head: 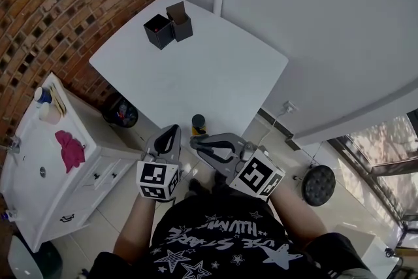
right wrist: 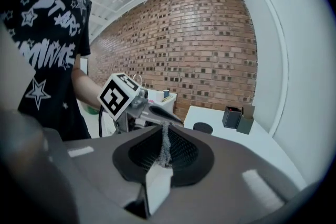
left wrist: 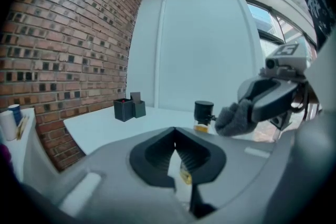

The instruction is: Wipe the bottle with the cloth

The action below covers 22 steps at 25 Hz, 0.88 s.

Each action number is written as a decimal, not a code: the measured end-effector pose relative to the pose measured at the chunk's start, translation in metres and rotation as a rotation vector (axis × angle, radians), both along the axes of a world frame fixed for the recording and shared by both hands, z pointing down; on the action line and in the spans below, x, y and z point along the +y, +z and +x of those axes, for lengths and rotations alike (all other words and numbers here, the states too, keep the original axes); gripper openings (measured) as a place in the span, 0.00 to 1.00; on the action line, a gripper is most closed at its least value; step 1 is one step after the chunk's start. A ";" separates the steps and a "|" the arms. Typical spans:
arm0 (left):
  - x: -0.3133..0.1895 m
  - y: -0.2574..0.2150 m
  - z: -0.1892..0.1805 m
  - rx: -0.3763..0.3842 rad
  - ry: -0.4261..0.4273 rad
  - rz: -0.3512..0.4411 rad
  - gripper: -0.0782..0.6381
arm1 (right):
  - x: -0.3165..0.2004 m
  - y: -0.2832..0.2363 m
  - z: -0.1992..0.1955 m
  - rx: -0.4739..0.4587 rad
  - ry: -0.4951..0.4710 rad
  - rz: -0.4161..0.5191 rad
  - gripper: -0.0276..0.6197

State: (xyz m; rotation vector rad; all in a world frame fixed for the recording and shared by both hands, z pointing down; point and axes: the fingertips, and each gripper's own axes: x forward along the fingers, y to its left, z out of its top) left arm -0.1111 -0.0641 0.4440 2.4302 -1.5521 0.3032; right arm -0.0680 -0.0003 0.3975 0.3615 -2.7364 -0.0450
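Observation:
A small bottle (head: 198,124) with a black cap and amber contents stands at the near edge of the white table (head: 215,68). It also shows in the left gripper view (left wrist: 203,115), and its cap in the right gripper view (right wrist: 202,127). My left gripper (head: 171,134) hovers just left of the bottle, jaws shut (left wrist: 175,136), with nothing seen held. My right gripper (head: 196,142) is just in front of the bottle, shut on a grey cloth (right wrist: 165,145). The cloth (left wrist: 233,118) hangs close beside the bottle, and I cannot tell if they touch.
Two black boxes (head: 168,26) stand at the table's far side. A white cabinet (head: 39,160) with a pink rag (head: 70,148) runs along the brick wall at left. A black bin (head: 121,112) sits under the table and a round stool (head: 319,184) at right.

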 end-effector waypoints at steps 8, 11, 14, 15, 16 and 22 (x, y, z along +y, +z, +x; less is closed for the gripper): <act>-0.010 0.005 0.000 -0.026 0.021 -0.005 0.11 | -0.004 0.028 -0.002 0.041 -0.010 0.067 0.10; -0.010 0.002 0.003 -0.021 0.031 0.005 0.11 | -0.007 0.028 0.000 0.034 -0.008 0.056 0.10; -0.009 0.004 0.006 -0.026 0.039 -0.003 0.11 | -0.011 0.032 0.002 0.022 0.003 0.045 0.10; -0.008 0.005 0.006 -0.027 0.040 -0.005 0.11 | -0.013 0.034 0.002 0.021 0.006 0.044 0.10; -0.008 0.006 0.007 -0.027 0.040 -0.006 0.11 | -0.014 0.037 0.002 0.024 0.007 0.043 0.10; -0.008 0.006 0.008 -0.032 0.040 -0.011 0.11 | -0.014 0.045 -0.001 0.036 -0.020 0.049 0.10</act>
